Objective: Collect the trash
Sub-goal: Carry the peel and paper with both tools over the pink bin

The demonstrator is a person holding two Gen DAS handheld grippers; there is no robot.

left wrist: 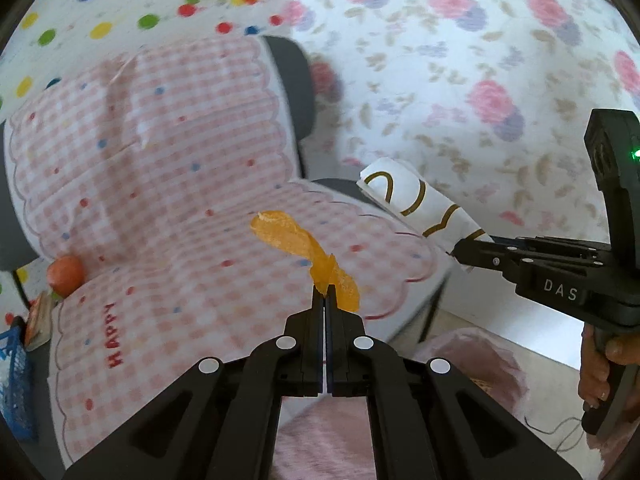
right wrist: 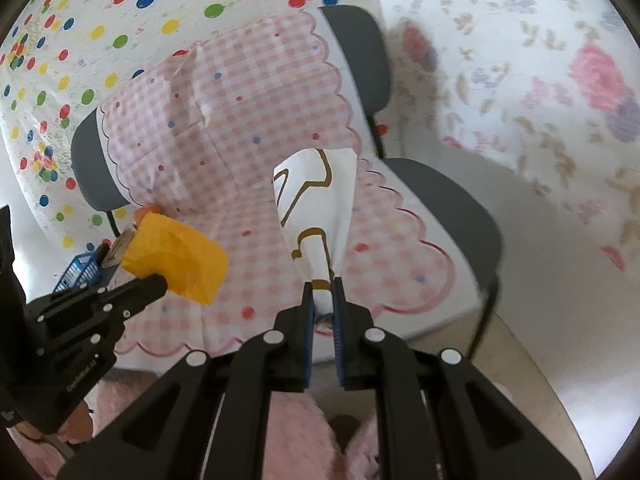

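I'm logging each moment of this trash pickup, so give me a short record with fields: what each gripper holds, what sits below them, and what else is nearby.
left gripper: shut on the orange wrapper, held in the air
right gripper: shut on the white wrapper with gold lines, also in the air
below: grey chair draped in a pink checked cover
backdrop: dotted cloth and floral cloth
nearby: blue basket past the chair's far side
person: a hand on the right gripper's handle

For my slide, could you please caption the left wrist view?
Left tool pinches orange wrapper above chair.
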